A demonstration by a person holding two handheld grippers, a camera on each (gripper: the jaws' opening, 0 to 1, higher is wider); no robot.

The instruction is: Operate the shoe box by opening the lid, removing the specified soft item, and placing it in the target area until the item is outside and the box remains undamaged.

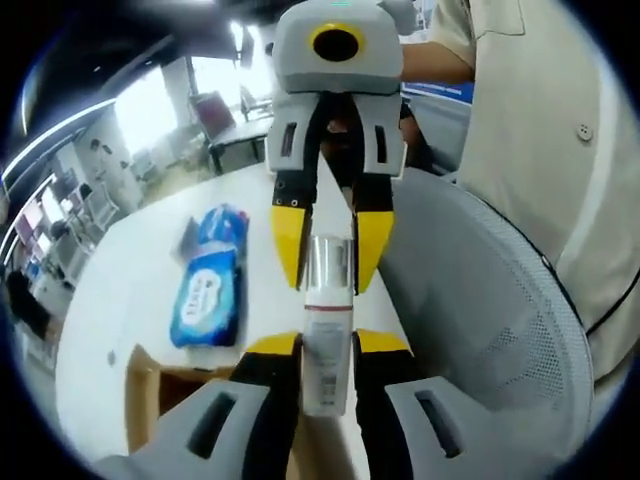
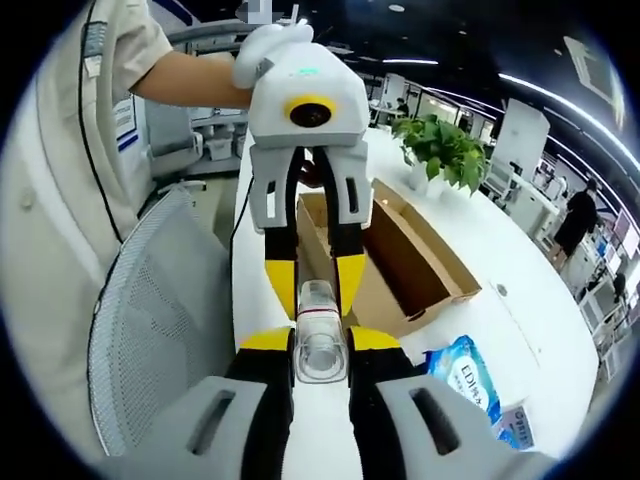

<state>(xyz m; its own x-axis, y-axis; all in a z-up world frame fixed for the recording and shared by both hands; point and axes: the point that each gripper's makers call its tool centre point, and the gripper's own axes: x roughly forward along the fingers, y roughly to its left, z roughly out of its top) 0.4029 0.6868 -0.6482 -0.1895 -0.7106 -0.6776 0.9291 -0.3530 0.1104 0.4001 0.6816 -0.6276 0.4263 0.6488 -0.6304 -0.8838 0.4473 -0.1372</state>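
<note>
Above the near edge of the white bench (image 1: 120,290), between my two sets of fingers, a small white tube (image 1: 327,340) with a clear cap hangs in the air. My left gripper (image 1: 327,345) has its yellow-tipped fingers (image 1: 275,345) closed against the printed end of the tube. My right gripper (image 2: 320,340) has its fingers (image 2: 265,340) closed against the capped end, so each tool pinches one end and the two face each other along the tube's length.

In the left gripper view, the right gripper (image 1: 333,245) reaches in from the far side, its tips on either side of the cap. In the right gripper view, the left gripper (image 2: 308,265) does the same from the far side, held by a person's gloved hand (image 2: 268,45).

The shoe box (image 2: 390,255), brown cardboard, lies open on the bench to the right in the right gripper view, its inside bare as far as I can see. A blue pack of wipes (image 2: 468,378) lies on the bench near the box, outside it; the same pack (image 1: 208,290) shows left of the tube in the left gripper view, beside a corner of the box (image 1: 155,385).

A grey mesh chair (image 1: 480,310) stands just beside the bench, with a person in a beige shirt (image 1: 540,130) close to it. A potted plant (image 2: 440,150) stands on the bench beyond the box.
</note>
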